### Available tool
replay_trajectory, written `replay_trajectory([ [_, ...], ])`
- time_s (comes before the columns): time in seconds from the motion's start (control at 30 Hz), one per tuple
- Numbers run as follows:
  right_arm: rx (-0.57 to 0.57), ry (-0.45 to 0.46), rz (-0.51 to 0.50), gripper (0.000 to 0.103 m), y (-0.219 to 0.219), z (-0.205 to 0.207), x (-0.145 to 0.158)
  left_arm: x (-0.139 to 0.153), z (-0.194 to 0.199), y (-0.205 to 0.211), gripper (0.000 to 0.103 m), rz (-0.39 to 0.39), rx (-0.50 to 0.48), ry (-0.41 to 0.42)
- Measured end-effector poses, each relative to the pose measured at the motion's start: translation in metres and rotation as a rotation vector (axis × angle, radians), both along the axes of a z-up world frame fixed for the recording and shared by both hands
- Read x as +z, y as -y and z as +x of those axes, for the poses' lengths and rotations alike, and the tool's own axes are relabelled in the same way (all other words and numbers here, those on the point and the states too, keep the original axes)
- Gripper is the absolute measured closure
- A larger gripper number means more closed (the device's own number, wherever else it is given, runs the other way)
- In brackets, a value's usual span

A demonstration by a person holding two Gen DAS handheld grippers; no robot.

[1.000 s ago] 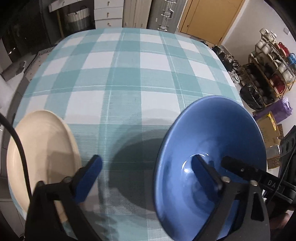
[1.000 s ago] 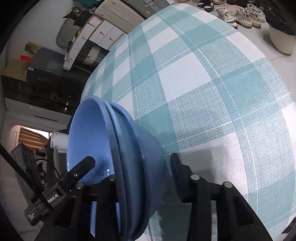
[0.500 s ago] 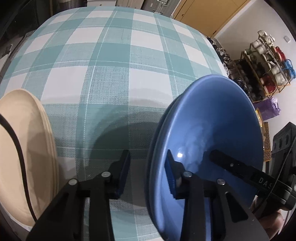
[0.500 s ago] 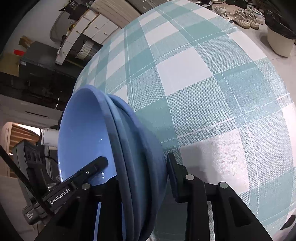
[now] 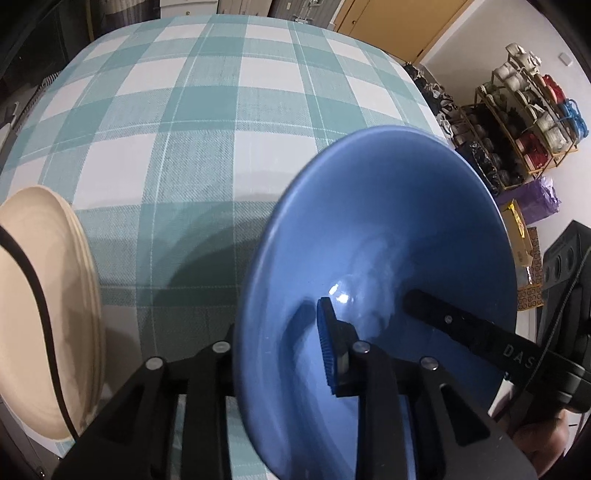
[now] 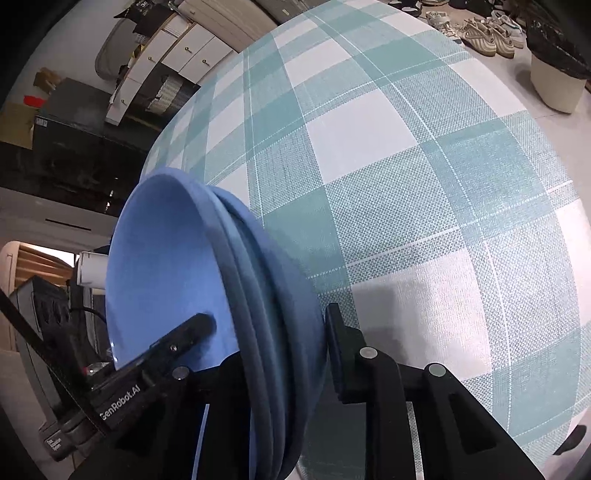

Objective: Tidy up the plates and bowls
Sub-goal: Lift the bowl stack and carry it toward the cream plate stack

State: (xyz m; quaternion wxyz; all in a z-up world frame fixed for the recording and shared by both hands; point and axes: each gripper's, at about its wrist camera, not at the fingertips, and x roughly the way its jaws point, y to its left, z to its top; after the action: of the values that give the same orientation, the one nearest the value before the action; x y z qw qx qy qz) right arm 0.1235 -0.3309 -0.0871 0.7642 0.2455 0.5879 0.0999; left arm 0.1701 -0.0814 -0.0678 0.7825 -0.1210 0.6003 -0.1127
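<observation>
Both grippers pinch the rim of the blue bowl stack point(image 5: 388, 229): left gripper point(image 5: 280, 347) lower centre, right gripper point(image 6: 291, 350) lower centre, its jaws just closing. Looks glazed ceramic: stiff, heavy, slick, chippable, so grip deep over the rim. Cream plates point(image 5: 44, 314) sit at left, untouched.

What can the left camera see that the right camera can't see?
Only the left wrist view shows the cream plates stacked at the table's left edge, and a rack of cups by the wall.

Only the right wrist view shows that the blue bowls are several nested together, plus shoes on the floor and white drawers.

Both show the blue bowls, the checked tablecloth, and both grippers clamped on the bowls' rim: left gripper, right gripper, whose jaws have just been closing.
</observation>
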Motion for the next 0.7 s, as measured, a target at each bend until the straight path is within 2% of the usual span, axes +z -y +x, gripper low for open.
replay_trajectory([
  [0.13,-0.006,0.005,-0.003,0.084,0.002,-0.001,0.004,0.008,-0.004,0.006,0.077,0.036,-0.011,0.027],
  [0.23,-0.01,-0.019,0.004,0.084,0.0,-0.004,-0.002,0.007,-0.001,0.005,0.077,0.038,0.003,0.021],
  [0.43,-0.006,-0.004,-0.01,0.084,-0.004,-0.004,-0.001,0.004,-0.003,0.001,0.077,0.031,0.027,0.019],
  [0.7,0.031,0.022,-0.033,0.085,-0.016,-0.006,0.013,0.011,-0.005,-0.006,0.077,0.042,0.037,0.023],
])
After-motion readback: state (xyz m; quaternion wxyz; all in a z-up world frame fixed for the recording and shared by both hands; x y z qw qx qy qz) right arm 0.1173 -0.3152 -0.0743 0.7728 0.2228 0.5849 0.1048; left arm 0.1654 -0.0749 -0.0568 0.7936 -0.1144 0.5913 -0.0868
